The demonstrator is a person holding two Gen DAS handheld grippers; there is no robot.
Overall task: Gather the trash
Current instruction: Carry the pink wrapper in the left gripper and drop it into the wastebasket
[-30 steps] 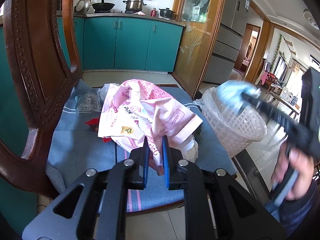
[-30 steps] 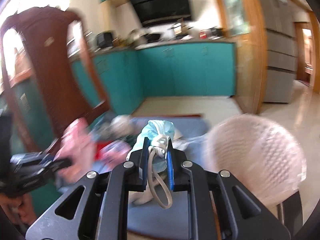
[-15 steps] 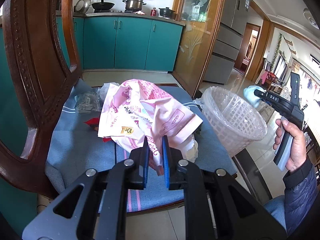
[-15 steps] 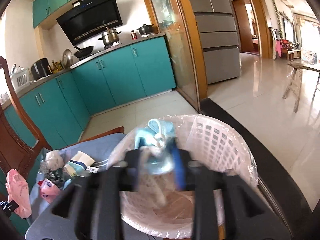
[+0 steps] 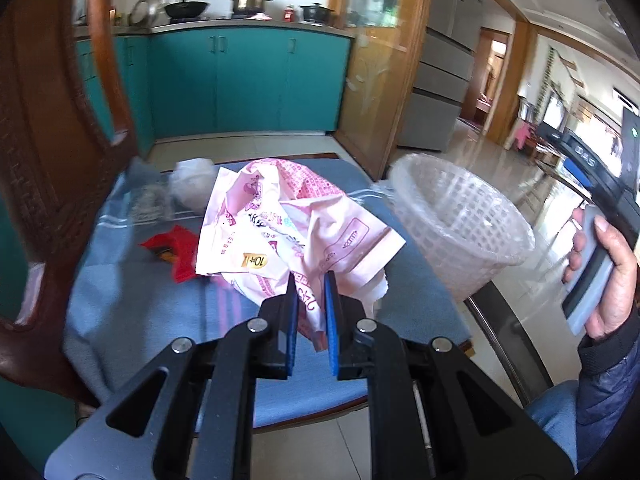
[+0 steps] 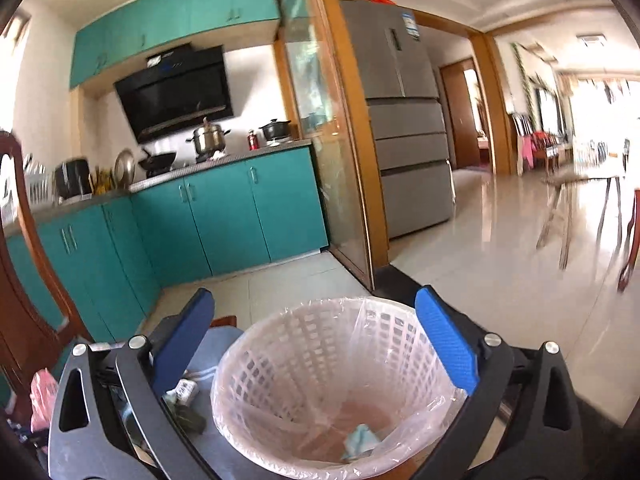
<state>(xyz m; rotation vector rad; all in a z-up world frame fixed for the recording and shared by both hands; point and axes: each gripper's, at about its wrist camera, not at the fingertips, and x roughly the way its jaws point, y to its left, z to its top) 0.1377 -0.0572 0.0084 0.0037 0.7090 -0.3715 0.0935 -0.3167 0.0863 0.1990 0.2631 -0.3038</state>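
My left gripper is shut on the edge of a crumpled pink plastic bag over the blue chair cushion. A white lattice trash basket with a clear liner stands to the right of the chair. My right gripper is open and empty, directly above that basket. A light blue face mask lies at the basket's bottom. A red wrapper and a white crumpled wad lie on the cushion behind the bag.
A carved wooden chair back rises at the left. Teal kitchen cabinets stand behind, a glass door with a wooden frame and a fridge to the right. Small wrappers lie on the cushion beside the basket.
My right gripper carried the blue mask over the basket, opened and dropped it inside. My left gripper stays shut on the pink bag and has shifted a little.
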